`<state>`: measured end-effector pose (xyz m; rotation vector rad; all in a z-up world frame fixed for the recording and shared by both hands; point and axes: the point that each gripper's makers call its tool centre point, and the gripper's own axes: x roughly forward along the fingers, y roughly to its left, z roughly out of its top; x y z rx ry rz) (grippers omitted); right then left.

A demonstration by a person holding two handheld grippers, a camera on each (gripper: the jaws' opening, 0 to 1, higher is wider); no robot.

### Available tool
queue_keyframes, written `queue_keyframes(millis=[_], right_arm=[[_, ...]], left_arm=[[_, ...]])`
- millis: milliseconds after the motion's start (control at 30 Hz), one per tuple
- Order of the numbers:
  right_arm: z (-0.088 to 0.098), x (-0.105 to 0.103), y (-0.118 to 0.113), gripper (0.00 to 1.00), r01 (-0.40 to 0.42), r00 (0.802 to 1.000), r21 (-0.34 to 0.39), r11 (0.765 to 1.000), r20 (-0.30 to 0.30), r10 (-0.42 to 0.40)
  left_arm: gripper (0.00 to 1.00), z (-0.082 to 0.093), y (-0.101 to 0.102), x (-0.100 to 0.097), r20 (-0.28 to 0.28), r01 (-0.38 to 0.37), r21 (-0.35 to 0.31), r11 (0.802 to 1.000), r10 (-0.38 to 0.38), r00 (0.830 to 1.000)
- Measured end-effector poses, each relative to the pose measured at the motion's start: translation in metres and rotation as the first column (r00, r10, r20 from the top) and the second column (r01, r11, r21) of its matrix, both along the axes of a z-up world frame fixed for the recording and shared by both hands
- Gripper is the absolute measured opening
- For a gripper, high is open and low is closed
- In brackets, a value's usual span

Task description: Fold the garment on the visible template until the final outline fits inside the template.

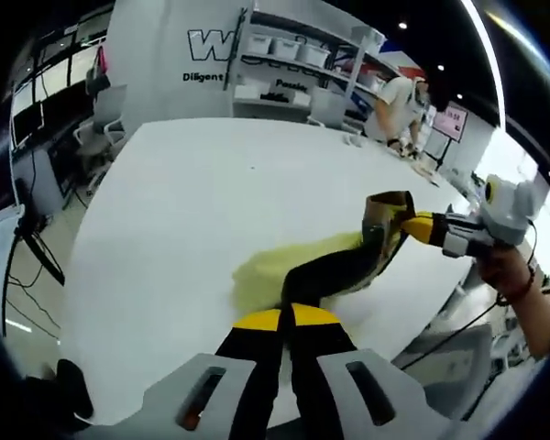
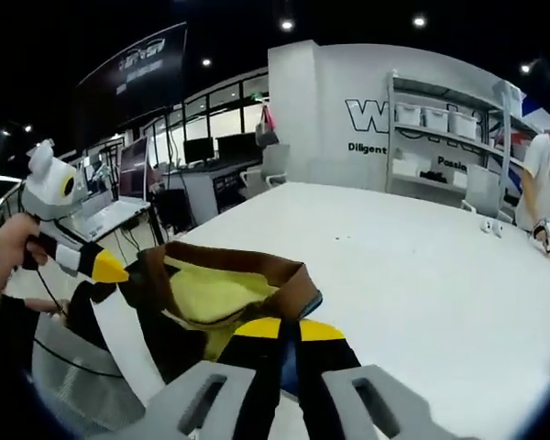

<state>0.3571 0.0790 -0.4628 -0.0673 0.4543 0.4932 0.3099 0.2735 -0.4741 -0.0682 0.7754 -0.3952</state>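
One yellow, brown-banded fabric garment (image 1: 348,261), lifted off white table (image 1: 192,211); two yellow-tipped grippers, left (image 1: 284,321) and right (image 2: 282,332), both clamped on it.

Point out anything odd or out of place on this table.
The garment is bunched and lifted off the white table, stretched between the left gripper and right gripper. No folding template is visible under it.

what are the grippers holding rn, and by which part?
Both hold the garment: right gripper on the brown band at its opening, left gripper on a dark edge at the other end.
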Motion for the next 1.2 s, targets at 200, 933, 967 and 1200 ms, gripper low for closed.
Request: queue_keyframes(millis=[200, 933, 967, 1200], right_arm=[[0.027, 0.002, 0.006, 0.00, -0.018, 0.997, 0.013, 1.000, 0.071, 0.017], [0.057, 0.045, 0.019, 0.00, -0.062, 0.996, 0.035, 0.997, 0.069, 0.060], [0.056, 0.047, 0.020, 0.00, -0.063, 0.996, 0.035, 0.997, 0.065, 0.061], [0.039, 0.068, 0.023, 0.00, -0.082, 0.997, 0.010, 0.997, 0.006, 0.082]], left_arm=[[0.02, 0.020, -0.001, 0.007, 0.056, 0.016, 0.018, 1.000, -0.017, 0.998], [0.02, 0.058, 0.017, 0.067, 0.145, -0.039, 0.096, 0.995, 0.024, 0.989], [0.02, 0.058, 0.017, 0.068, 0.145, -0.038, 0.096, 0.995, 0.024, 0.989], [0.02, 0.043, 0.027, 0.092, 0.129, -0.075, 0.151, 0.986, 0.055, 0.990]])
